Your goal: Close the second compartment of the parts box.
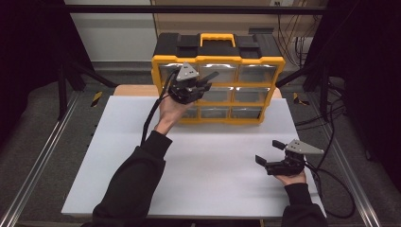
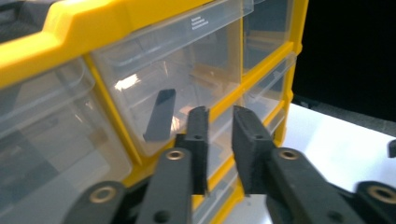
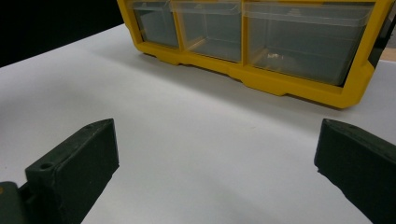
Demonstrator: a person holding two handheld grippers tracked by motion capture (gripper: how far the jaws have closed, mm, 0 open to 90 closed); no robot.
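Observation:
A yellow and black organizer (image 1: 217, 60) with several clear drawers stands upright at the far side of the white table (image 1: 203, 170). My left gripper (image 1: 211, 80) is raised in front of its left and middle drawers. In the left gripper view the organizer (image 2: 70, 28) is very close, and the left gripper (image 2: 219, 116) stands narrowly open with nothing between its jaws, just short of the yellow divider. A dark flat shape (image 2: 160, 115) shows in the clear middle drawer. My right gripper (image 1: 268, 151) hovers wide open low over the table's right front. The right gripper (image 3: 217, 135) faces the organizer's (image 3: 289, 86) bottom row.
The organizer has a yellow carry handle (image 1: 217, 38) on top. Metal rails (image 1: 42, 156) run along both sides of the table, and cables (image 1: 331, 179) trail at the right. Bare white tabletop (image 3: 187, 116) lies between the right gripper and the organizer.

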